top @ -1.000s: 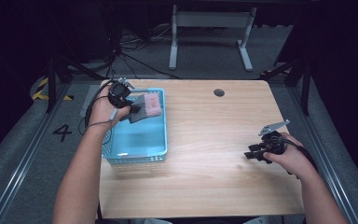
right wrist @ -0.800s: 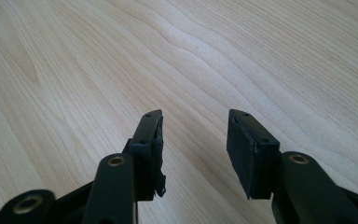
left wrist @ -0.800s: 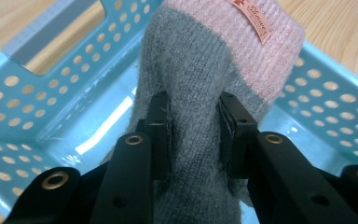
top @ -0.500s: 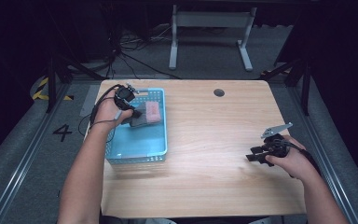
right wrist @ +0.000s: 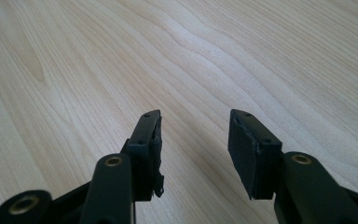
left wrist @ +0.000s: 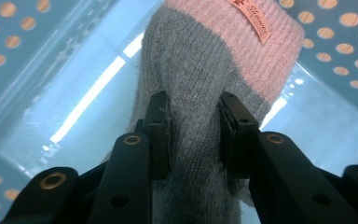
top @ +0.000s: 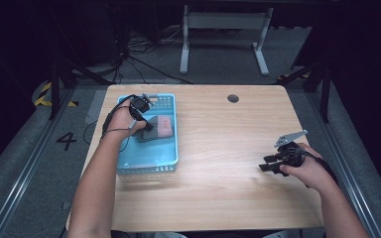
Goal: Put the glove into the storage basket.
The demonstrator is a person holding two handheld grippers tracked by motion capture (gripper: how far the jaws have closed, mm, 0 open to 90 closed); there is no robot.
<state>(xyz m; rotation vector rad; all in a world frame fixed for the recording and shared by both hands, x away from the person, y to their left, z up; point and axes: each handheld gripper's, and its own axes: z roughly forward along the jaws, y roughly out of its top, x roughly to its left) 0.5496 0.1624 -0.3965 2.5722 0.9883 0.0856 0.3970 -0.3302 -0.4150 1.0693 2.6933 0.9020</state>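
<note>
A grey knitted sock with a pink cuff (left wrist: 200, 84) hangs inside the light blue perforated basket (top: 129, 166). My left gripper (left wrist: 193, 126) is shut on the sock's grey part, its jaws pinching the fabric from both sides. In the high view the left gripper (top: 146, 124) reaches into the basket's far half, with the sock (top: 159, 128) lying low beside it. My right gripper (right wrist: 193, 144) stands open just above bare wood, nothing between its jaws. The high view places the right gripper (top: 267, 163) near the table's right edge.
The wooden table (top: 228, 148) has a round cable hole (top: 233, 98) at the back. The basket's mesh walls (left wrist: 349, 32) close in around the sock. Beyond the table stand a white desk frame (top: 223, 34) and loose cables on the floor.
My left gripper has carried the sock from above the basket's far rim down into the basket. The right gripper stayed nearly where it was.
</note>
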